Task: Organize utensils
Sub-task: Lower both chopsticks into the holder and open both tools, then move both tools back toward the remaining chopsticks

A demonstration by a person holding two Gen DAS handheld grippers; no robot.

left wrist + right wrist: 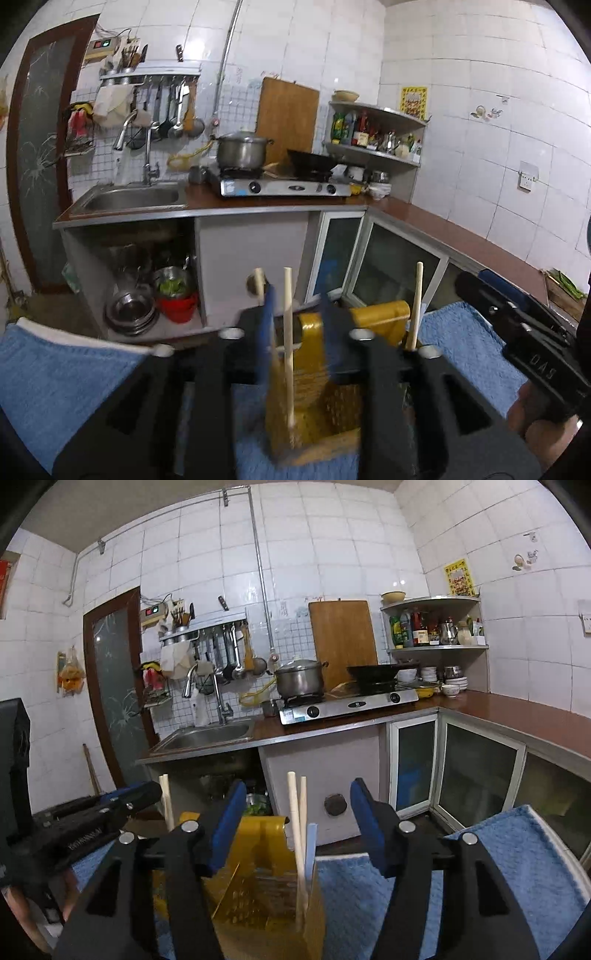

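Left gripper (pixel 297 332): I am seeing its blue pads set close around the wall of the yellow holder (pixel 314 398); it is looking clamped on that wall, though motion blur is keeping me from being sure of contact.
Right gripper (pixel 298 825): I am holding it spread wide and empty, its fingers straddling the holder's top from above.
Yellow holder: it is standing on the blue towel (pixel 66 373), right under both grippers; its perforated plastic walls are reading as light and thin, so I am judging it easy to tip or slide on the soft cloth.
Chopsticks (pixel 300 834): I am seeing pale wooden sticks standing near upright inside the holder, two close together in the right view, and another one (pixel 414 306) leaning at the far corner.
Handling: I am judging them stiff, light and smooth, so they could roll or pivot between the pads; I am planning to pinch the upper shaft, squarely across it, while the left side is steadying the holder.
Flat blue piece (pixel 311 843): it is standing just beside the pair; I cannot tell what it is.
Beyond: the counter (pixel 280 205) with the stove (pixel 284 184) and sink (pixel 133 199) is lying well apart, across the room.
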